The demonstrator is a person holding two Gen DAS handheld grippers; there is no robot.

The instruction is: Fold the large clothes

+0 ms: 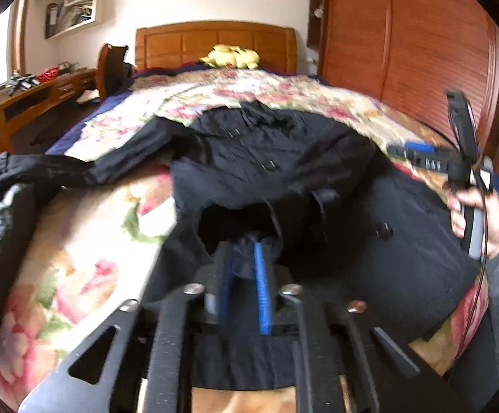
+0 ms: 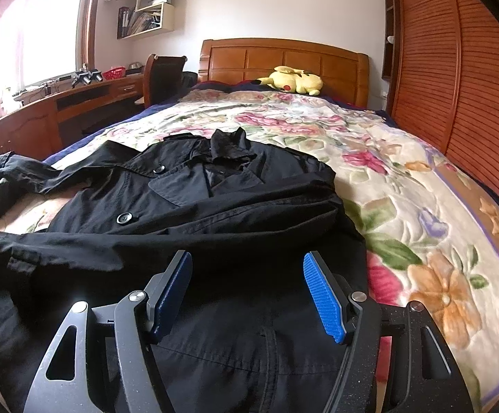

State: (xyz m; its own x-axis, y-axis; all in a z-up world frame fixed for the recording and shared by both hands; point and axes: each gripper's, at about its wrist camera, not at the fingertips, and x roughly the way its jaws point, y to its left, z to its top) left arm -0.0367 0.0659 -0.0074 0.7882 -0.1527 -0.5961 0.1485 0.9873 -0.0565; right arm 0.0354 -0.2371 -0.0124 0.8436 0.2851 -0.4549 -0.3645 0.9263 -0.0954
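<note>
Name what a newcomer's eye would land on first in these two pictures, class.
The black coat sprawled across the floral bedspread dominates both views. The left gripper has pinched a bunch of its fabric, while the right gripper hovers open above it. A yellow plush toy lies by the wooden headboard.

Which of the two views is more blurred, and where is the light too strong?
Left wrist view: motion blur smears the coat and the blanket; the left gripper, shut on coat fabric, is soft too. Right wrist view: sharp, with the right gripper open and crisp; the window is overexposed to white. Both views bend straight lines at the edges, as fisheye lenses do.
</note>
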